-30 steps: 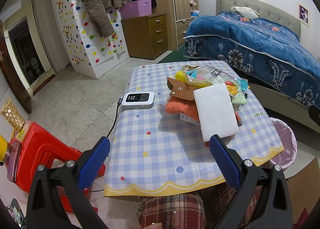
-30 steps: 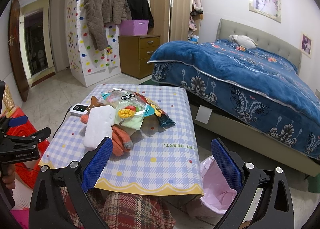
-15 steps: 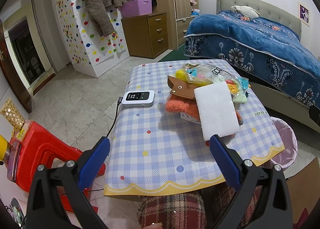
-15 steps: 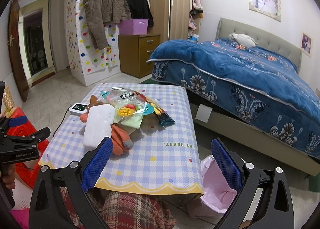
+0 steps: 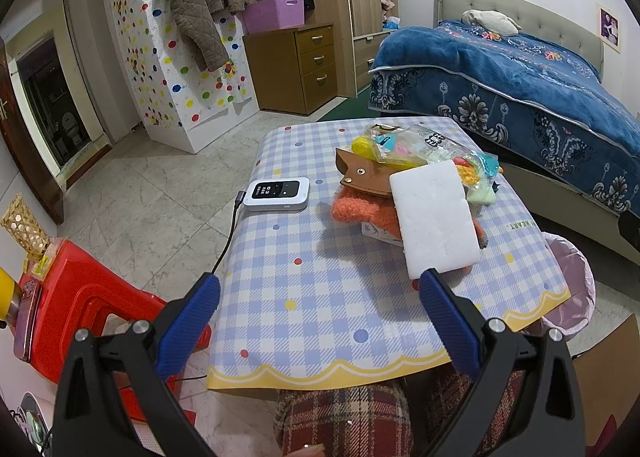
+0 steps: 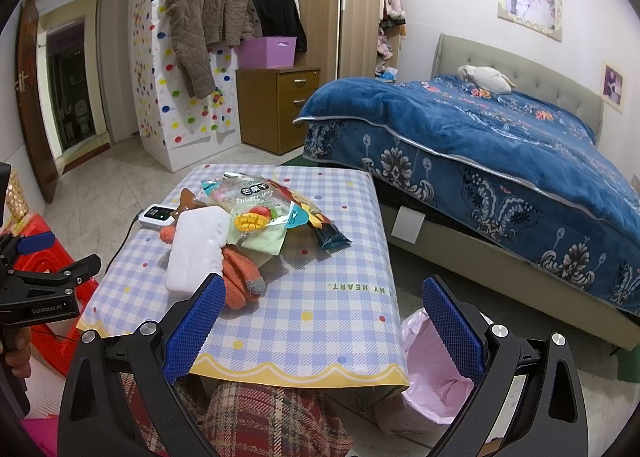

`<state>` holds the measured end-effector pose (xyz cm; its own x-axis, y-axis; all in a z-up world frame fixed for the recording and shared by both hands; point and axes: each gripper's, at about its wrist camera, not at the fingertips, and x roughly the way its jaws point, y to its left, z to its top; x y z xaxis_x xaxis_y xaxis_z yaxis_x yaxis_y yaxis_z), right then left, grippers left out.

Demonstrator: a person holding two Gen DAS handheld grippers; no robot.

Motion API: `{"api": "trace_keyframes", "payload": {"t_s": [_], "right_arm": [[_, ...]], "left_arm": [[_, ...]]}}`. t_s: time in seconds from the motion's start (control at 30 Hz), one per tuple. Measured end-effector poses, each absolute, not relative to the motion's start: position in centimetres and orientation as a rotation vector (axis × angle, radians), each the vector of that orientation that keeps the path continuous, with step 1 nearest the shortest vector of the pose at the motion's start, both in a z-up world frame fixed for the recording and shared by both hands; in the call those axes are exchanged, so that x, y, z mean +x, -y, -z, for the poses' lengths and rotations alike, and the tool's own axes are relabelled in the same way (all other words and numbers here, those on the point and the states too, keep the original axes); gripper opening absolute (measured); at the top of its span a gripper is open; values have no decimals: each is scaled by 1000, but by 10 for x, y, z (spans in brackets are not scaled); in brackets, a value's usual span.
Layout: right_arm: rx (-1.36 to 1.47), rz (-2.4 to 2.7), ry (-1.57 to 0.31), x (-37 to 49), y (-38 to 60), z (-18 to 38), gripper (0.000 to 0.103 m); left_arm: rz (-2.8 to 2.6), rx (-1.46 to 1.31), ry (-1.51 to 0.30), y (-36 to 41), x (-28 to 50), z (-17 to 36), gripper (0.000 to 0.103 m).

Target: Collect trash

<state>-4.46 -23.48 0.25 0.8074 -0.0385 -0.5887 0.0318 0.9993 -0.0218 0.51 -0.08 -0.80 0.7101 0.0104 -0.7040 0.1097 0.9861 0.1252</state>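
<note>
Glossy plastic snack bag (image 6: 256, 209); fuzzy orange glove (image 6: 240, 281)

A small table (image 5: 320, 297) covered with a blue-checked, dotted cloth is seen at the centre of both views. A white device (image 5: 277, 194) with a cable is laid near its left edge in the left view. A heap is piled toward the upper right of the tabletop: an orange glove (image 6: 240, 277), a brown leather pouch (image 5: 362, 177), a white foam block (image 5: 434, 217) laid on top, and snack wrappers (image 6: 260, 205) behind. A dark wrapper (image 6: 330, 235) is seen at the heap's right side in the right view.
</note>
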Motion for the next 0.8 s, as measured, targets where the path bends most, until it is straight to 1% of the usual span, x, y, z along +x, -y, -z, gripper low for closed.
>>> {"api": "trace_keyframes", "payload": {"t_s": [0.6, 0.8], "right_arm": [[-6, 36, -635, -43, 235, 3, 97], [21, 30, -631, -36, 239, 22, 97]], "left_arm": [[54, 165, -796, 2, 6, 20, 96], [100, 141, -828, 5, 14, 28, 96]]}}
